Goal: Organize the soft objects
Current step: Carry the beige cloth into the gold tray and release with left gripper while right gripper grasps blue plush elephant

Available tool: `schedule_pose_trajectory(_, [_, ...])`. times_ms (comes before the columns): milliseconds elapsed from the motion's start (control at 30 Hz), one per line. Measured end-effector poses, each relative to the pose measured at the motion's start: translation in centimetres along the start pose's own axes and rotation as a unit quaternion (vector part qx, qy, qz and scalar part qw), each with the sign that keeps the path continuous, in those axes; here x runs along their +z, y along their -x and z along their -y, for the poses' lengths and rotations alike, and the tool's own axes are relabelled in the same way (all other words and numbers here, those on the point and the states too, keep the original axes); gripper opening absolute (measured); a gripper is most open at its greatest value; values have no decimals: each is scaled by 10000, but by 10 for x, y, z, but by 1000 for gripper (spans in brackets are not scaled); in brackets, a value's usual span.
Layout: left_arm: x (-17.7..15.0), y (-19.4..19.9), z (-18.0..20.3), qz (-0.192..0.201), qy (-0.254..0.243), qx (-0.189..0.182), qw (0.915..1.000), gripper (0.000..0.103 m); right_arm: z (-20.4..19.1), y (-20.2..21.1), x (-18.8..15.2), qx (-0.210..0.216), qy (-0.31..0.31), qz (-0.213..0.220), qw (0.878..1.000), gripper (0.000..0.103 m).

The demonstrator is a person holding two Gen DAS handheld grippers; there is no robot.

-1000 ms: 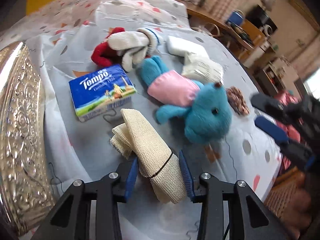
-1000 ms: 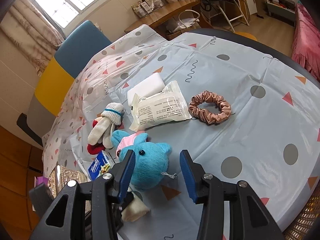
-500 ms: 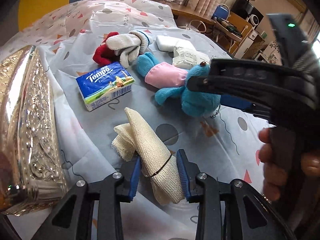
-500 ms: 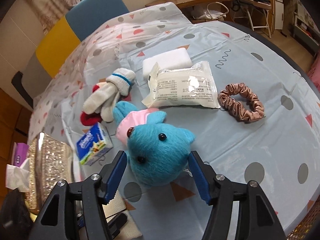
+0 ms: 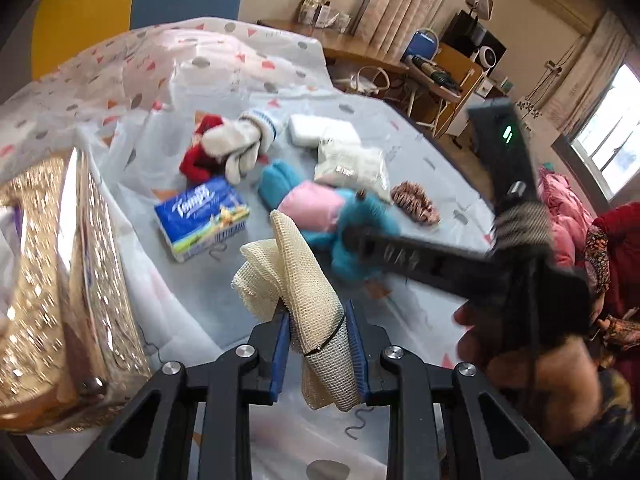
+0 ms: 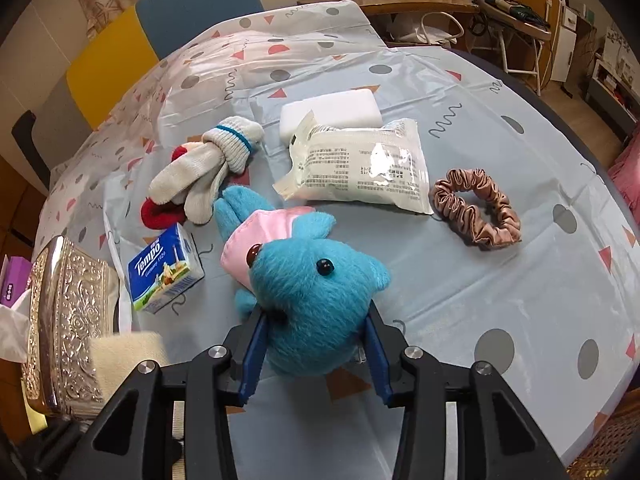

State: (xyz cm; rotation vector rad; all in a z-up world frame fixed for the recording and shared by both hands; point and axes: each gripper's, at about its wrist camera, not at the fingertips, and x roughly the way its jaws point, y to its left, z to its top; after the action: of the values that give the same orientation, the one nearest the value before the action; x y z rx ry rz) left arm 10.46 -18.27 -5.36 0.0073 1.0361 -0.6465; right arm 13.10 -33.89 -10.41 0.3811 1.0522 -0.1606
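My left gripper (image 5: 318, 352) is closing, and its blue pads press on a rolled cream mesh cloth (image 5: 308, 280) held above the tablecloth. The cloth's loose end sticks up past the fingers. It shows as a cream blur (image 6: 128, 356) in the right wrist view. My right gripper (image 6: 316, 354) is also closing. Its pads squeeze both sides of the head of a blue plush toy (image 6: 312, 288) with a pink body, which lies on the table. In the left wrist view the right gripper's black body crosses over the plush (image 5: 312, 208).
An embossed silver box (image 6: 68, 312) stands at the left. A Tempo tissue pack (image 6: 164, 272), white gloves (image 6: 216, 160) on a red item (image 6: 160, 212), a white sponge (image 6: 332, 110), a plastic packet (image 6: 360, 168) and a scrunchie (image 6: 476, 208) lie on the patterned tablecloth (image 6: 500, 280).
The left gripper closed on the mesh cloth and lifted it off the table. The right gripper came down over the plush head, opened wide, then closed against it.
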Motion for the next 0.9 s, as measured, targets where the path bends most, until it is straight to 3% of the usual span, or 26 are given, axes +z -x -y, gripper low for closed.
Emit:
schedule_pose_trajectory(233, [77,25,-18,509,160,284,9982,27,-3,-1,-3,72,63,-106,9999,45])
schedule_pose_trajectory(367, [124,58,-59,938,492,694,9919,27,-8,-2,-3,-19,207,-71,9998,45])
schedule_pose_trajectory(500, [142,100,-118,1331,878,1207,9798,27,-12,-2,-4,-118,349,-27,9993,46])
schedule_pose_trajectory(667, [115,152,-200,1591,1436,1690,9620,27,-19,-2,-5,-268,575,30,9980,46])
schedule_pose_trajectory(900, [8,203,-279,1681,2137,1965,9421,27,-25,-2,-8,-429,769,111,9961,45])
